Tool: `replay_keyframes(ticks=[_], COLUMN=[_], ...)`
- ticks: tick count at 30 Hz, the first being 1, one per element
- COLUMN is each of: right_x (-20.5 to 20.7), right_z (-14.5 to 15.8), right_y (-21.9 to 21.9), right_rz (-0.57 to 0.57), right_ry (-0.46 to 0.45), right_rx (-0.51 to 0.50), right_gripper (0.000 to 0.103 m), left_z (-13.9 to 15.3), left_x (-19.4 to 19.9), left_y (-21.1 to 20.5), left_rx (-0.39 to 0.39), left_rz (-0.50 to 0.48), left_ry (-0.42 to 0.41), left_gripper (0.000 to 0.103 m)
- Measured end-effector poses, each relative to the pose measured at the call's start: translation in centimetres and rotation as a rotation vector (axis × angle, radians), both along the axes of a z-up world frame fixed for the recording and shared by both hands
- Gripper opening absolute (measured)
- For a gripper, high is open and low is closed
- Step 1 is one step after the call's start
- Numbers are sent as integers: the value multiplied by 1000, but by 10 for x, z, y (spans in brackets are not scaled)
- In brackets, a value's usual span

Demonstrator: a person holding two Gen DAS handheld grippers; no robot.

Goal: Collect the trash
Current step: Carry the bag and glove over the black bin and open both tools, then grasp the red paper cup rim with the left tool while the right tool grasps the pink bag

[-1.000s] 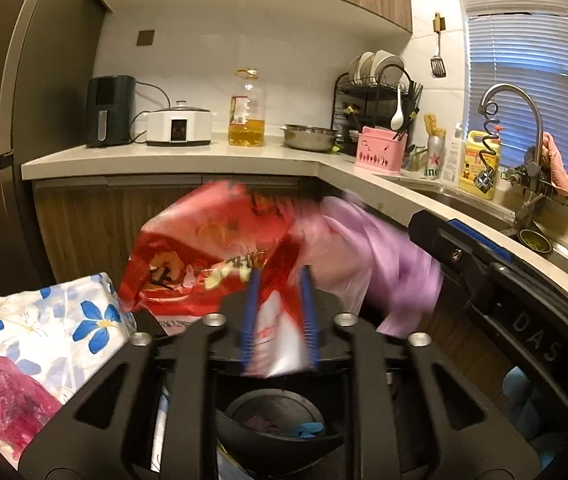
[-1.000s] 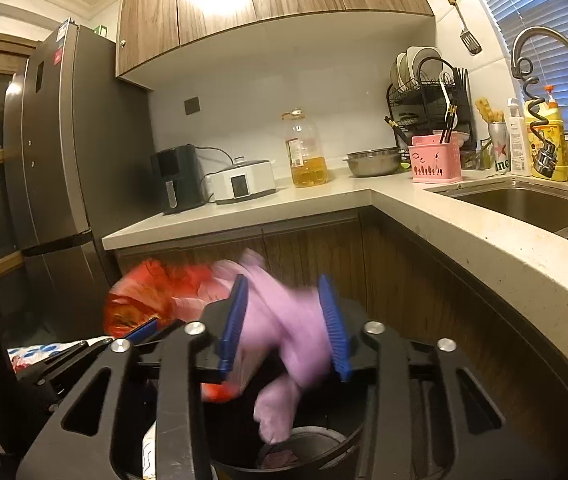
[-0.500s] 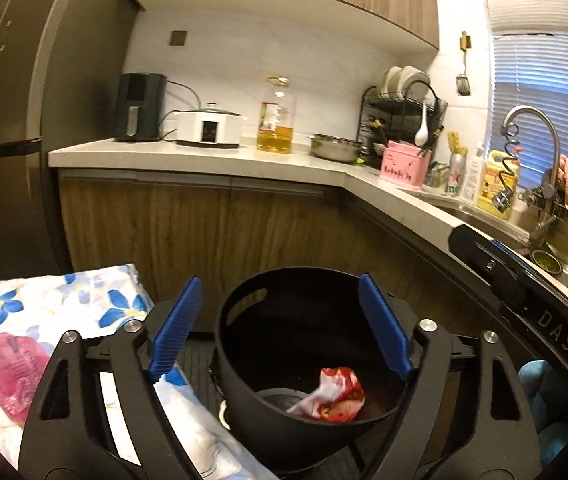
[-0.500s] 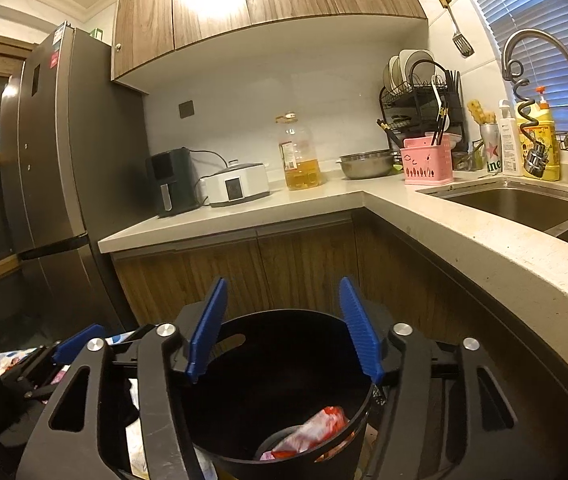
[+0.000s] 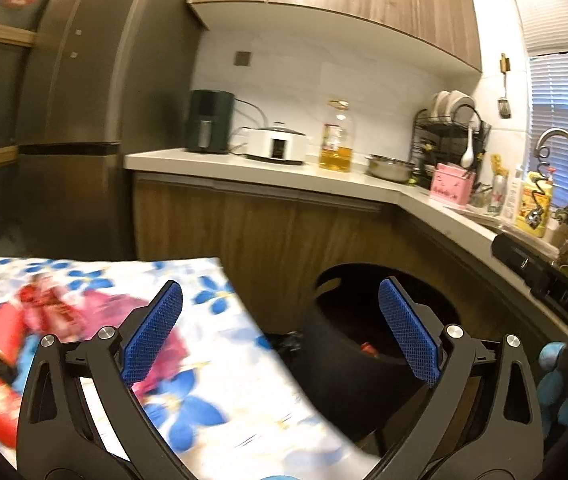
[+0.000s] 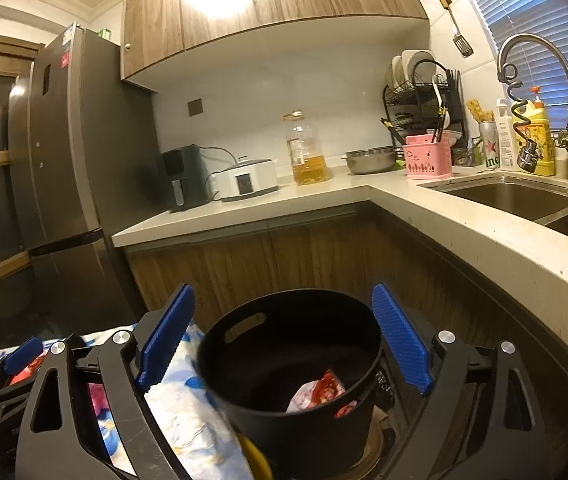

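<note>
A black trash bin (image 6: pixel 284 428) stands on the floor by the counter, with a red and white wrapper (image 6: pixel 320 392) lying inside. My right gripper (image 6: pixel 284 342) hangs over the bin's rim, its jaws opening with nothing between them. My left gripper (image 5: pixel 281 334) is left of the bin (image 5: pixel 336 380), between it and a table under a blue-flowered cloth (image 5: pixel 211 392). Its jaws are opening too and hold nothing. Red and pink wrappers (image 5: pixel 51 312) lie blurred on the cloth. A bit of red (image 5: pixel 366 347) shows inside the bin.
Wooden cabinets (image 6: pixel 284 264) and an L-shaped counter (image 6: pixel 464 232) run behind and right of the bin. A tall grey fridge (image 6: pixel 67 152) stands on the left. The sink (image 6: pixel 516 196) and tap sit far right. The left tool's blue fingertip (image 6: pixel 23 354) shows at lower left.
Both grippers let go of the red and purple wrappers, which dropped into the bin. Both pairs of jaws spread wide. The left gripper swung left, toward the flowered table.
</note>
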State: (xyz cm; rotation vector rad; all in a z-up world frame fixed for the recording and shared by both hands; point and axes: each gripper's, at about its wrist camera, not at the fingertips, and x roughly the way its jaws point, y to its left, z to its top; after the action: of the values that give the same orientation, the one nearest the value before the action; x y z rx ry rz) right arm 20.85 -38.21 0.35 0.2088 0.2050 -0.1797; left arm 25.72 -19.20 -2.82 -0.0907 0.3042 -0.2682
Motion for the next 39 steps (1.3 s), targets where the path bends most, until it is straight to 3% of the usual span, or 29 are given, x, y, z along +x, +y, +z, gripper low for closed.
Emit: replay_keyframes(ticks=[6, 14, 20, 25, 30, 34, 39], right_x=[-11, -17, -11, -7, -3, 5, 21], right_z=[-8, -29, -40, -44, -50, -54, -59], right_y=[37, 96, 136, 161, 179, 190, 203], right_rz=[67, 171, 242, 287, 312, 322, 335], right_ry=[15, 50, 85, 96, 119, 130, 138], right_rx=[-15, -44, -54, -68, -83, -99, -115], right_gripper=[88, 88, 88, 88, 88, 88, 88], left_z=[-13, -34, -53, -64, -72, -76, -80], left_x=[-37, -82, -90, -83, -74, -68, -61], left_y=[65, 147, 185, 195, 206, 204, 200], left_rx=[-7, 47, 31, 3, -60, -50, -37], left_rz=[153, 347, 361, 293, 216, 170, 113], left_ry=[17, 23, 81, 118, 175, 197, 232], left_gripper=[97, 97, 97, 94, 73, 63, 40])
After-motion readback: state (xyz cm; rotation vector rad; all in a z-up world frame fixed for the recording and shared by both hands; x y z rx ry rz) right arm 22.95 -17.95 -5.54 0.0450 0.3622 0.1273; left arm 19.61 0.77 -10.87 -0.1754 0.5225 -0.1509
